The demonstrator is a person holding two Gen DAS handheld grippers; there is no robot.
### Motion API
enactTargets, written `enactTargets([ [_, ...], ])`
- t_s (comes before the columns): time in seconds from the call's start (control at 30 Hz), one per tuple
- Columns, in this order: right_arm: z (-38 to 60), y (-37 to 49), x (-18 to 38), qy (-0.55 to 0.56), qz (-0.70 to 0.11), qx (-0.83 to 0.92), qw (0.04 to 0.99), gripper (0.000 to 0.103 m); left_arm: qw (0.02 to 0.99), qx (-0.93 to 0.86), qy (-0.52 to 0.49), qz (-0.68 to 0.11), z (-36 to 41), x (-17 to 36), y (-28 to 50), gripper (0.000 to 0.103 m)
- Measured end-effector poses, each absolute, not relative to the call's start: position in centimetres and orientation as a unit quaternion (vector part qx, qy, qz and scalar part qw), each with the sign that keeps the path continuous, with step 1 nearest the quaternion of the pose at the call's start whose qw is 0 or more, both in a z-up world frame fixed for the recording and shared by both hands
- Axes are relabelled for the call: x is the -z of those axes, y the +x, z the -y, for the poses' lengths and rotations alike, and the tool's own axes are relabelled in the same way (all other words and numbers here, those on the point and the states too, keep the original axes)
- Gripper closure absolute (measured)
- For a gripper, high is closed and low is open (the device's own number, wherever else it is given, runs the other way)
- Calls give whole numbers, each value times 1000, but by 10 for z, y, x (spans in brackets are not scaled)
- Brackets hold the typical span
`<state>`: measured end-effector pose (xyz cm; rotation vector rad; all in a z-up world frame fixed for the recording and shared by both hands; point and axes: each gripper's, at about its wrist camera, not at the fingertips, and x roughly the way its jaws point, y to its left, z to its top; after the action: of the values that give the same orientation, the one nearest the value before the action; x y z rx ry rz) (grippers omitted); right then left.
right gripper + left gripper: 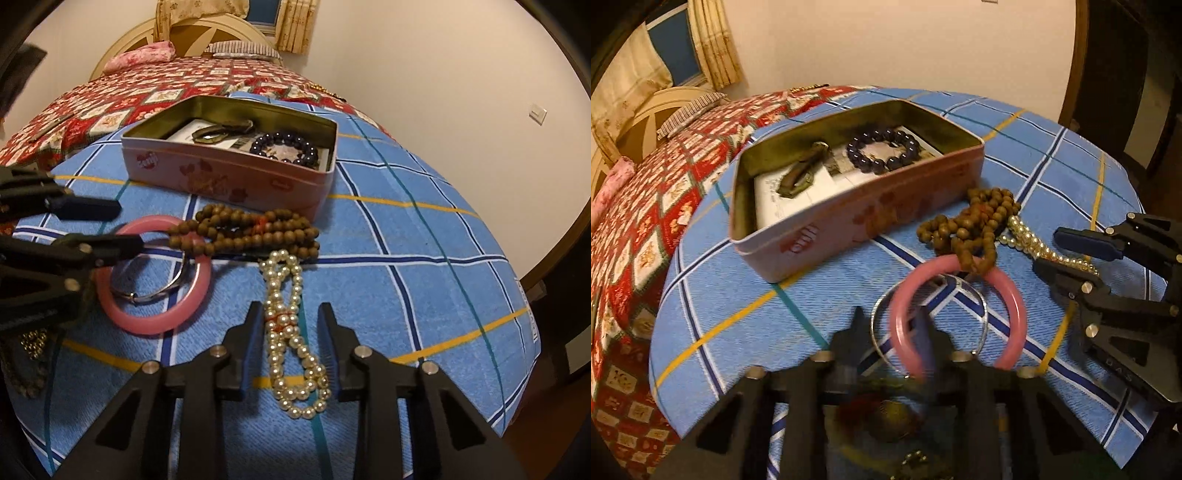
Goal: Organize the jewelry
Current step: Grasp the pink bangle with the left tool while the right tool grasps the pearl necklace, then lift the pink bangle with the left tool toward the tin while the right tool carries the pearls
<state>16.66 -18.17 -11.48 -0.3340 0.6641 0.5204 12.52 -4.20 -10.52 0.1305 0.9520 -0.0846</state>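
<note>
A pink tin box [857, 206] [229, 173] stands open on the blue plaid cloth, holding a dark bead bracelet [884, 147] [284, 147] and a greenish-brown piece [801, 173]. In front lie brown wooden beads [971, 225] [243, 232], a pearl strand [291, 332] [1034, 243], a pink bangle [956, 314] [155, 277] and a thin silver bangle [886, 332] [155, 291]. My left gripper [892, 328] [129, 225] is open, one finger through the pink bangle. My right gripper [290, 321] [1049, 251] is open, its fingers either side of the pearl strand.
The cloth [406, 277] covers a rounded surface that falls away on all sides. A red patchwork quilt [147, 92] and pillows lie behind the tin. More small beads [33, 343] lie at the near left edge. A wall is at right.
</note>
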Motion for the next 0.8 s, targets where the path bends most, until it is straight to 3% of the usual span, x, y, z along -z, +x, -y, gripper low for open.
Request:
enactTargets([
  [0.03, 182, 166, 115, -159, -321, -253, 899, 85, 886, 43, 62, -457, 43, 104, 125, 90],
  [0.2, 187, 160, 113, -146, -315, -261, 901, 89, 894, 51, 54, -441, 40, 89, 114, 93],
  [0.23, 190, 158, 111, -138, -311, -262, 903, 94, 897, 50, 55, -436, 40, 85, 111, 93],
  [0.8, 215, 142, 95, -91, -293, -253, 918, 95, 926, 10, 53, -374, 13, 37, 85, 93],
])
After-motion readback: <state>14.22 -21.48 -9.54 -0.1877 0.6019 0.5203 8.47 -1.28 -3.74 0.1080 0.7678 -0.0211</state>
